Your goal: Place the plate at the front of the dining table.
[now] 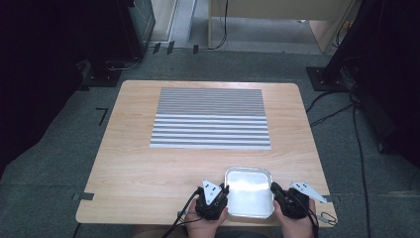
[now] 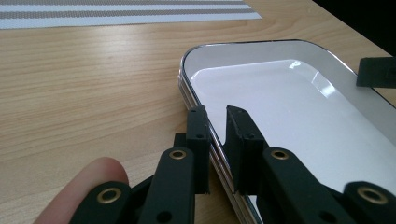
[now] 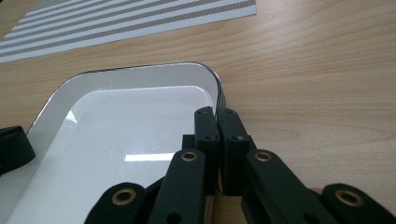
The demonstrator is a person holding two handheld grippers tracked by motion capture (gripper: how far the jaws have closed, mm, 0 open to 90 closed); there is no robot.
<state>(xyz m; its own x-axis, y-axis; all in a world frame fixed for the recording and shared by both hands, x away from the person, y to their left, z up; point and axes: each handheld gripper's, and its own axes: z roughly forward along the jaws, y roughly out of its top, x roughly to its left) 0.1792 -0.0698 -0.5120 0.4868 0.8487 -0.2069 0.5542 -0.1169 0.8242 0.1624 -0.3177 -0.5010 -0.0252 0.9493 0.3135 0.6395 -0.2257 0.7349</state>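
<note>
Tray, white and shallow with a shiny metal rim, sits at the near edge of the wooden table, and we hold it from both sides. Our left gripper straddles the tray's left rim; in the left gripper view its jaws stand one outside and one inside the rim, with a narrow gap still showing on either side of the metal, so we cannot tell whether they actually clamp it. A fingertip of our left hand shows beside that gripper. Our right gripper takes the opposite rim, and in the right gripper view its jaws are pressed tight on the edge. Farther along the table, well apart from the tray, a striped grey-and-white mat lies flat across the middle. Beyond the table, cables trail over the grey carpeted floor.
</note>
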